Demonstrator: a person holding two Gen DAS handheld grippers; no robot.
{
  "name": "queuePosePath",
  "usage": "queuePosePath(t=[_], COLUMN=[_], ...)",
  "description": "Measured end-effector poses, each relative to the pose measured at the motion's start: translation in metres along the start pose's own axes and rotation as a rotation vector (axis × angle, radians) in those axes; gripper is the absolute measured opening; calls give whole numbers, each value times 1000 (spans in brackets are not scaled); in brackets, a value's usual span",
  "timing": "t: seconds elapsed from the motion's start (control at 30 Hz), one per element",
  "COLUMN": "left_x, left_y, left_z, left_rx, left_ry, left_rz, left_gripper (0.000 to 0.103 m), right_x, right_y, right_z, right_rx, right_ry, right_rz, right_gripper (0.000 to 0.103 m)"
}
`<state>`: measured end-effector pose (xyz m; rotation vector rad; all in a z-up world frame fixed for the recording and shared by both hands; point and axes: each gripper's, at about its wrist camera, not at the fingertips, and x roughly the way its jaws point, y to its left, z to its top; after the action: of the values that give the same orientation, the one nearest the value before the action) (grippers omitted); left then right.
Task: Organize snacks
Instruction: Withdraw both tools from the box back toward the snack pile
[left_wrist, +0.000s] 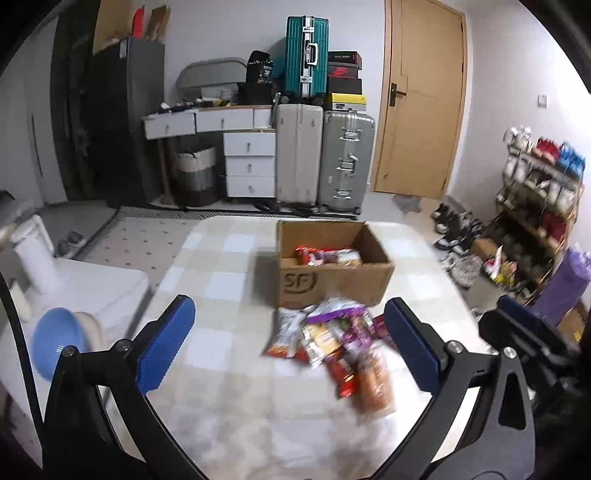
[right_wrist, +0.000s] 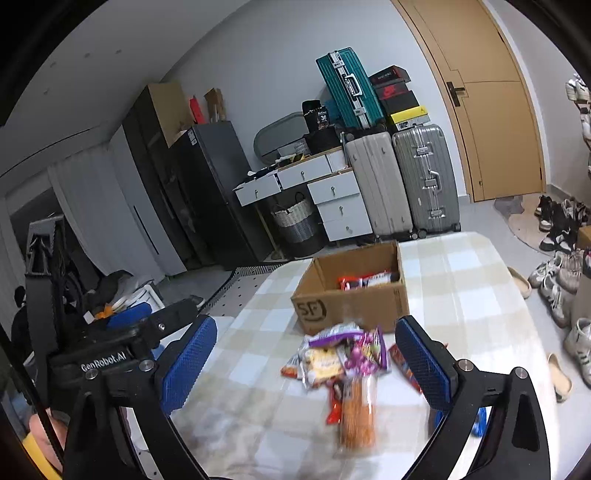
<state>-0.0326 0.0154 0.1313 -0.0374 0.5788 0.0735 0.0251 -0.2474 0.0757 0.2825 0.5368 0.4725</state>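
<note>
A pile of snack packets (left_wrist: 332, 347) lies on the checked tablecloth (left_wrist: 229, 280), just in front of an open cardboard box (left_wrist: 332, 284) marked SF. The box holds a few red and white packets (left_wrist: 325, 255). An orange packet (left_wrist: 375, 384) lies nearest me. My left gripper (left_wrist: 291, 350) is open and empty, held above the table, left of the pile. In the right wrist view the pile (right_wrist: 343, 362), the orange packet (right_wrist: 356, 417) and the box (right_wrist: 354, 295) show too. My right gripper (right_wrist: 306, 362) is open and empty above the pile.
Suitcases (left_wrist: 325, 155), white drawers (left_wrist: 251, 162) and a wooden door (left_wrist: 421, 96) stand behind the table. Shoes and a shoe rack (left_wrist: 532, 221) are on the right. A white seat (left_wrist: 74, 288) and a blue bowl (left_wrist: 55, 343) sit to the left.
</note>
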Motion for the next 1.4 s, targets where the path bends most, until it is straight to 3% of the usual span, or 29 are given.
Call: queuePosePath(t=[0.1,0.27,0.43,0.63,0.87,1.0,1.4], left_x=[-15,-19,7,49,73,76,70], left_y=[-3,8,17,9,4,1,7], left_z=[-21,-48,-69,-98,-107,-106,-112], left_rx=[29,-33,-70,-44,-49,-36,-41], left_ry=[-17,-7,17,66,106,99,70], left_rz=[34,7,8,3,-36,-19,7], left_gripper=[102,102,102,102,102,102,102], right_x=[-5,-1,11,32,41,40,34], right_y=[0,-2,-5,-14,-18,-13,-8], right_z=[-15,-39,-60,-77,-84,-87,-93], right_rx=[-9,-18,-71,-85,-112,-147,-146], right_ry=[-1,2,-1,41,68,61,63], right_rz=[-1,6,13,7,-51,-68,-52], right_gripper=[101,102,102,102,102,102,102])
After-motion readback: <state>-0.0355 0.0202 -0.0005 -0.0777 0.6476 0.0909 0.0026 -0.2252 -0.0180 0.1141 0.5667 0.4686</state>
